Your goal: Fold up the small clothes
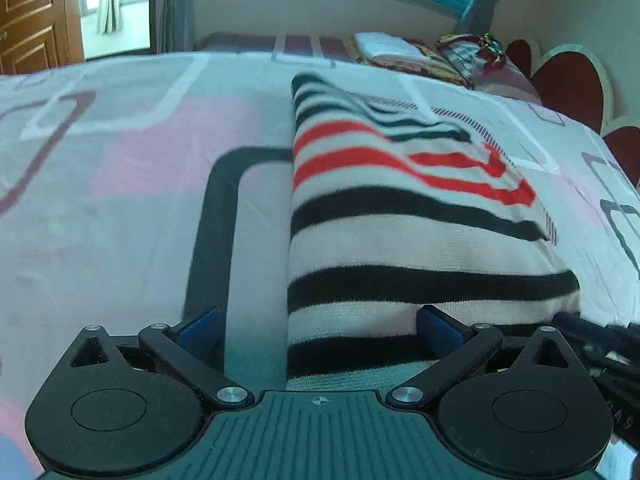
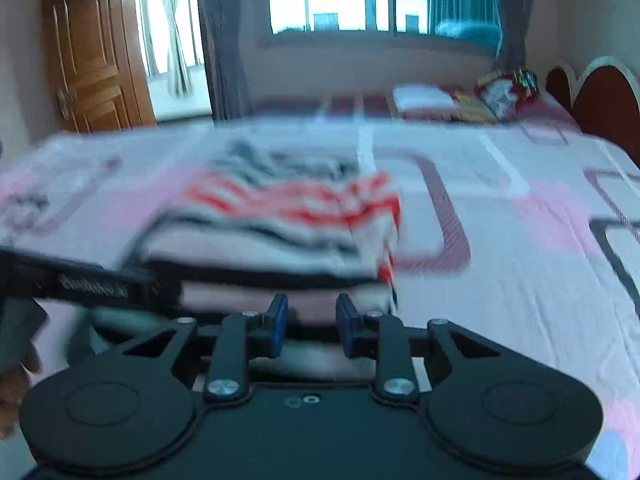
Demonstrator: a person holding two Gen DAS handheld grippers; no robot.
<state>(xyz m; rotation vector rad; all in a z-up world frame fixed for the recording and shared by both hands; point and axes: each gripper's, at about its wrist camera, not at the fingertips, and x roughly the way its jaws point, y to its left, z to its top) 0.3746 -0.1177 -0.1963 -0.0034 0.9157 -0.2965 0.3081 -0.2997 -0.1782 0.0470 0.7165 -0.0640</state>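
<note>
A knit garment (image 1: 400, 240) with black and red stripes on white lies folded lengthwise on the bed. My left gripper (image 1: 320, 330) is open wide, and the garment's near left edge lies between its blue pads (image 1: 200, 326) without touching them. In the right wrist view the same garment (image 2: 280, 232) is smeared by motion. My right gripper (image 2: 312, 328) is at its near hem with the jaws a narrow gap apart and closing. No cloth looks pinched between its pads (image 2: 278, 328). The left gripper's black body (image 2: 80, 280) reaches in from the left.
The bed sheet (image 1: 120, 200) has pink, grey and white blocks and spreads wide on both sides. Folded bedding and pillows (image 1: 400, 54) lie at the far end by a red headboard (image 1: 572, 84). A wooden door (image 2: 88, 60) stands beyond the bed. A hand (image 2: 12, 380) shows at the left edge.
</note>
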